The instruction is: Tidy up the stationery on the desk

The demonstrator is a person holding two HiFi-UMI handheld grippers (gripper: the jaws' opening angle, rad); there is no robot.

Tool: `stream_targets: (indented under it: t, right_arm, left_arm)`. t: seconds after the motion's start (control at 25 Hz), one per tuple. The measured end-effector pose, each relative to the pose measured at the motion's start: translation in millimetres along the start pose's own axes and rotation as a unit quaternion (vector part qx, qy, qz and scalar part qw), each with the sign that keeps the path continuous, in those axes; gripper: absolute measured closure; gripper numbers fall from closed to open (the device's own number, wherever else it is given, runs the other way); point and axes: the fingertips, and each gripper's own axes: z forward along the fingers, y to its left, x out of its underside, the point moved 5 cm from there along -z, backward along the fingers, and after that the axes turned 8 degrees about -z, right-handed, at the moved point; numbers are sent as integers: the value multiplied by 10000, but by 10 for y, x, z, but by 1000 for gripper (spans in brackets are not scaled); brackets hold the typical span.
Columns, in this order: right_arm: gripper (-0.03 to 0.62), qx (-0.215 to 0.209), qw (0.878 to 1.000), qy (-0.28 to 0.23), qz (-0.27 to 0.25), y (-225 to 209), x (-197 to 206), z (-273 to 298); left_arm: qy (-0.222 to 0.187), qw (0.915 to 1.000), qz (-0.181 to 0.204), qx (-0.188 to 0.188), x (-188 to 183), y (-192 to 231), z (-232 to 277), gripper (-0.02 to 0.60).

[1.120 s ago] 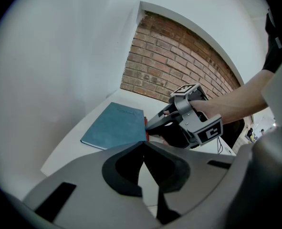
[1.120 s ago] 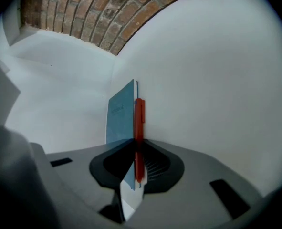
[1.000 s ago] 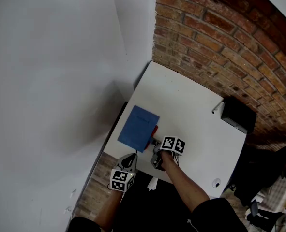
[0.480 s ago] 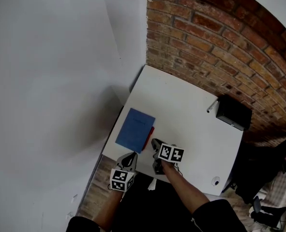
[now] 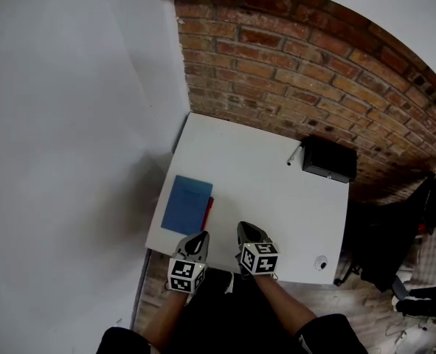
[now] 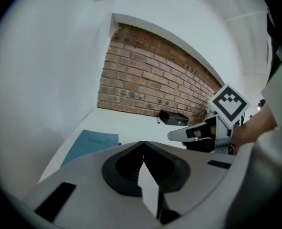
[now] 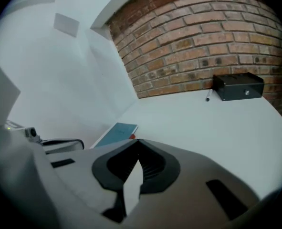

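A blue notebook [image 5: 184,205] lies flat at the white desk's [image 5: 269,198] left side, with a red pen-like item [image 5: 206,211] against its right edge. The notebook [image 6: 90,144] shows ahead-left in the left gripper view, and the notebook [image 7: 118,131] with the red item [image 7: 132,137] ahead in the right gripper view. A light pen [image 5: 294,155] lies beside a black box [image 5: 328,159] at the far right. My left gripper [image 5: 198,242] and right gripper [image 5: 246,231] sit at the desk's near edge, both shut and empty, apart from the stationery.
A brick wall [image 5: 313,80] runs behind the desk and a white wall stands to its left. A small round object [image 5: 321,262] sits near the front right corner. Dark clutter [image 5: 395,234] stands on the floor to the right of the desk.
My right gripper has drawn back from the red item beside the notebook to the desk's near edge. The head view has shifted, showing more of the desk. The left gripper has stayed put.
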Motion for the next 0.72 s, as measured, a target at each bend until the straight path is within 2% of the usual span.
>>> stream_targets:
  t: [0.28,0.48,0.72]
  right_arm:
    - [572,434,9985,-265,214,-293,93,-468]
    - [572,702,9954,-622,-185,-379,66,-808]
    - [572,813,9898,-975,-643,-335,97,-1285]
  left_arm:
    - [68,9985,288,452,-42,-438,147,568]
    - [-12,9978,391,538,-97,-674,168,568]
    - [-175,9978,455,456,-88,-956,-4,566]
